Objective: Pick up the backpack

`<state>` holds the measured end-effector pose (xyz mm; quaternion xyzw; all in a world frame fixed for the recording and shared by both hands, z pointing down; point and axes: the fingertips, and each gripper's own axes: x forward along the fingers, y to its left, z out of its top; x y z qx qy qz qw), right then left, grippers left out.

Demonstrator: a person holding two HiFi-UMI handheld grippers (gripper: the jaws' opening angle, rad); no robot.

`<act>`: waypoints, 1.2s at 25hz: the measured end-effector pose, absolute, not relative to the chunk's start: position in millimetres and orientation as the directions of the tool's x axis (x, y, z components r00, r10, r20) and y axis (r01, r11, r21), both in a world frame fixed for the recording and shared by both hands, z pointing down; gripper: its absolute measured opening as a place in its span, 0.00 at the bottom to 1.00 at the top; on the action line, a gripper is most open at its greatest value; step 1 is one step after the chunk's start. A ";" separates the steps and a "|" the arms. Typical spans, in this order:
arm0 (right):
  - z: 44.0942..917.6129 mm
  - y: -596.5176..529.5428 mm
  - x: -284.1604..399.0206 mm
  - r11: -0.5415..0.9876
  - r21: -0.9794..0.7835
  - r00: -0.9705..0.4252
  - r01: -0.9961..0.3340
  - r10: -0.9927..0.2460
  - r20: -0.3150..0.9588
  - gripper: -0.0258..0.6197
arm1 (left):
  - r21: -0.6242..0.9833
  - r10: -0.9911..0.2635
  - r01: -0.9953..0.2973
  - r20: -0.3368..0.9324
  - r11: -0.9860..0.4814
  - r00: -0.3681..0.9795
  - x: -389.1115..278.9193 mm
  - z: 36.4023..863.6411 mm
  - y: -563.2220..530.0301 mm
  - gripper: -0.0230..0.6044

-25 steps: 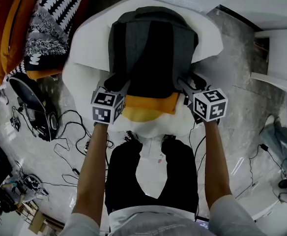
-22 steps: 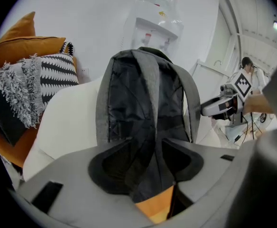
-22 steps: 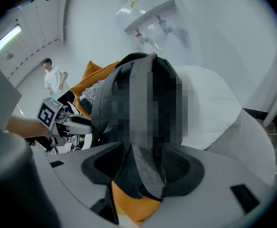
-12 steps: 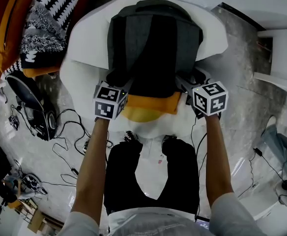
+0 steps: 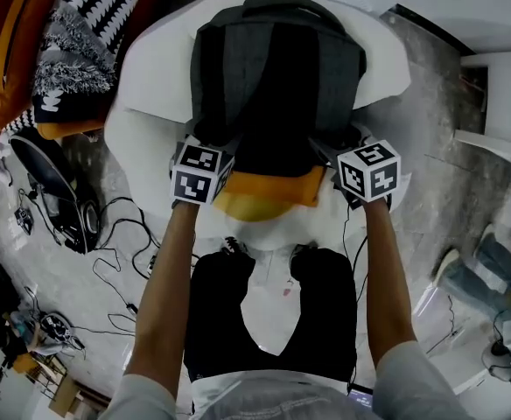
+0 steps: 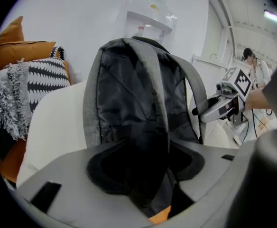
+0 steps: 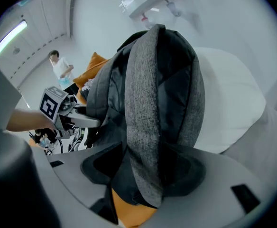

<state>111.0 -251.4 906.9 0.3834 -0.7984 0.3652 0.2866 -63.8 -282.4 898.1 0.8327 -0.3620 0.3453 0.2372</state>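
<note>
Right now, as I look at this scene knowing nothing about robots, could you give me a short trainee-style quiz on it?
1. Which colour is the cushion peeking out under the backpack? A green, B orange, C blue.
2. True or false: the backpack hangs from a wall hook.
3. What sits between the jaws of the left gripper and the right gripper?
Key: 1 B. 2 False: it rests on a white seat. 3 Backpack fabric; both pairs of jaws have just been opening and stand wide, not clamped on it.

White chair (image 5: 155,77), marbled floor (image 5: 422,191) (cables (image 5: 124,230) strewn)
</note>
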 end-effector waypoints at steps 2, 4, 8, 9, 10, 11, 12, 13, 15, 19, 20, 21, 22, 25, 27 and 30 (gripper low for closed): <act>909.7 -252.7 110.3 0.430 -0.367 -0.540 -0.825 -0.409 0.736 0.41 | 0.148 -0.436 -0.763 0.745 -0.630 0.505 -62.0 900.0 -285.8 0.43; 911.5 -255.3 111.6 0.414 -0.360 -0.527 -0.836 -0.423 0.737 0.41 | 0.165 -0.426 -0.757 0.742 -0.632 0.517 -60.1 901.7 -286.7 0.43; 908.9 -262.0 111.1 0.388 -0.376 -0.528 -0.842 -0.446 0.723 0.41 | 0.154 -0.446 -0.766 0.735 -0.624 0.511 -61.3 900.0 -290.6 0.40; 907.7 -262.3 111.5 0.388 -0.376 -0.529 -0.841 -0.448 0.721 0.41 | 0.147 -0.452 -0.768 0.734 -0.624 0.507 -60.6 899.0 -290.6 0.37; 905.9 -262.2 111.9 0.391 -0.376 -0.530 -0.840 -0.450 0.719 0.41 | 0.143 -0.452 -0.768 0.736 -0.624 0.504 -59.3 898.0 -289.8 0.34; 903.4 -261.9 112.2 0.395 -0.375 -0.532 -0.839 -0.452 0.716 0.41 | 0.140 -0.451 -0.768 0.738 -0.625 0.502 -58.0 896.8 -288.7 0.33; 900.6 -261.6 112.3 0.399 -0.374 -0.535 -0.837 -0.455 0.712 0.41 | 0.137 -0.450 -0.768 0.741 -0.626 0.499 -57.0 895.1 -287.7 0.32; 898.3 -261.3 112.2 0.402 -0.373 -0.536 -0.836 -0.456 0.710 0.41 | 0.134 -0.450 -0.769 0.744 -0.625 0.495 -56.5 893.4 -287.1 0.31; 896.0 -259.5 111.1 0.412 -0.368 -0.538 -0.833 -0.450 0.713 0.41 | 0.129 -0.447 -0.771 0.750 -0.624 0.487 -56.0 891.7 -285.4 0.28; 889.3 -247.7 105.5 0.479 -0.326 -0.538 -0.815 -0.415 0.734 0.24 | 0.133 -0.425 -0.754 0.757 -0.643 0.496 -52.2 886.5 -273.8 0.22; 886.0 -244.5 104.2 0.497 -0.316 -0.539 -0.808 -0.407 0.737 0.22 | 0.134 -0.421 -0.751 0.758 -0.646 0.498 -50.9 883.7 -270.6 0.20; 882.5 -241.5 102.9 0.511 -0.310 -0.541 -0.802 -0.399 0.740 0.20 | 0.138 -0.417 -0.749 0.759 -0.648 0.500 -49.6 880.6 -267.5 0.19; 878.9 -238.7 101.4 0.520 -0.308 -0.543 -0.796 -0.393 0.742 0.18 | 0.145 -0.412 -0.748 0.759 -0.648 0.504 -48.5 877.4 -264.3 0.18; 866.9 -231.7 97.1 0.531 -0.309 -0.547 -0.789 -0.378 0.747 0.10 | 0.171 -0.391 -0.740 0.761 -0.650 0.519 -44.3 867.6 -253.6 0.15; 859.0 -226.6 95.2 0.529 -0.313 -0.547 -0.789 -0.371 0.751 0.09 | 0.188 -0.376 -0.734 0.760 -0.652 0.529 -40.6 861.0 -244.8 0.13; 848.2 -218.0 91.3 0.522 -0.323 -0.547 -0.790 -0.359 0.756 0.09 | 0.216 -0.363 -0.734 0.759 -0.644 0.541 -38.9 850.1 -232.8 0.12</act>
